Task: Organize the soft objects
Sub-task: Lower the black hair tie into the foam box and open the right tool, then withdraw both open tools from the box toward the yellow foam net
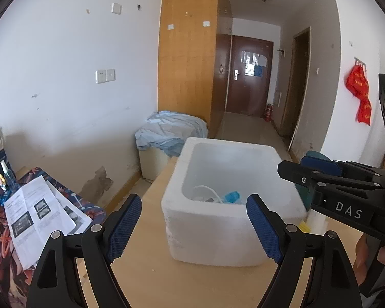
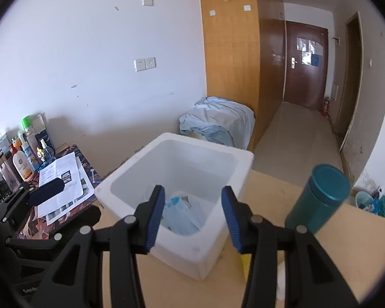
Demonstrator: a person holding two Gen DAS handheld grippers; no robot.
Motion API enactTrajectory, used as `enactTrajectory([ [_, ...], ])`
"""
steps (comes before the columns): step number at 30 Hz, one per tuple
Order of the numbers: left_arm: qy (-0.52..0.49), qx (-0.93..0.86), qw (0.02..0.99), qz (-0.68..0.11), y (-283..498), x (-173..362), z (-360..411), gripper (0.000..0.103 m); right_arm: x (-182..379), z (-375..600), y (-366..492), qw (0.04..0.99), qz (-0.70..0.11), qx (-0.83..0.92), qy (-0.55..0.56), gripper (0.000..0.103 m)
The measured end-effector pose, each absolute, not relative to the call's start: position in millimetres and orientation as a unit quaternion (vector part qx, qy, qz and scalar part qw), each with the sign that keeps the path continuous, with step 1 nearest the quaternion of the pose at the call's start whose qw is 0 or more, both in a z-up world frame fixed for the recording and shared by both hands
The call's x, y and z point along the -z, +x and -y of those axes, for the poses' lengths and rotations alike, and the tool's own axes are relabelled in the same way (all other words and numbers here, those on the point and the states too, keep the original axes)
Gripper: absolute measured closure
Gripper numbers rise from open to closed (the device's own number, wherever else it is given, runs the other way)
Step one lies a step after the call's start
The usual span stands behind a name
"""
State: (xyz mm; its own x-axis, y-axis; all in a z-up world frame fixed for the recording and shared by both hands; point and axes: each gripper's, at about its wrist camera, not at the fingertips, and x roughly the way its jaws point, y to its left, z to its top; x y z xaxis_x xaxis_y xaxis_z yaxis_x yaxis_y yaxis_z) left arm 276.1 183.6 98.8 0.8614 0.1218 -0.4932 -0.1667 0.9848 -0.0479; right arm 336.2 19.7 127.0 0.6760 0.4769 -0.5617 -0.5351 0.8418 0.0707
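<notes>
While both jaws are spread with nothing held, we see the left gripper (image 1: 193,227) and right gripper (image 2: 193,219) at the foam box (image 2: 205,251) holding blue soft items (image 2: 183,217); right gripper reads "DAS".

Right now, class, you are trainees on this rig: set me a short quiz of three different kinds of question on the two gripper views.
1. True or false: both the left gripper and the right gripper are open and hold nothing.
2. Which object stands on the table to the right of the white foam box? A. a red mug B. a teal tumbler C. a glass jar
3. Fill in: the light blue soft items lie ____ the foam box.

Key: 1 true; 2 B; 3 inside.
</notes>
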Motion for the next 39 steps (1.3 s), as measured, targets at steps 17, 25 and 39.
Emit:
enactTrajectory([
  [17,-0.032,-0.035,0.970,-0.240,219,-102,-141,0.019,-121,34,278,0.927,-0.291,-0.235,-0.031,0.053],
  [25,-0.025,-0.014,0.970,-0.241,193,-96,-120,0.019,-115,60,242,0.933,-0.288,-0.215,-0.018,0.053],
  [39,-0.007,0.073,0.967,-0.243,164,-89,-63,0.019,-111,117,182,0.951,-0.269,-0.150,0.004,0.053],
])
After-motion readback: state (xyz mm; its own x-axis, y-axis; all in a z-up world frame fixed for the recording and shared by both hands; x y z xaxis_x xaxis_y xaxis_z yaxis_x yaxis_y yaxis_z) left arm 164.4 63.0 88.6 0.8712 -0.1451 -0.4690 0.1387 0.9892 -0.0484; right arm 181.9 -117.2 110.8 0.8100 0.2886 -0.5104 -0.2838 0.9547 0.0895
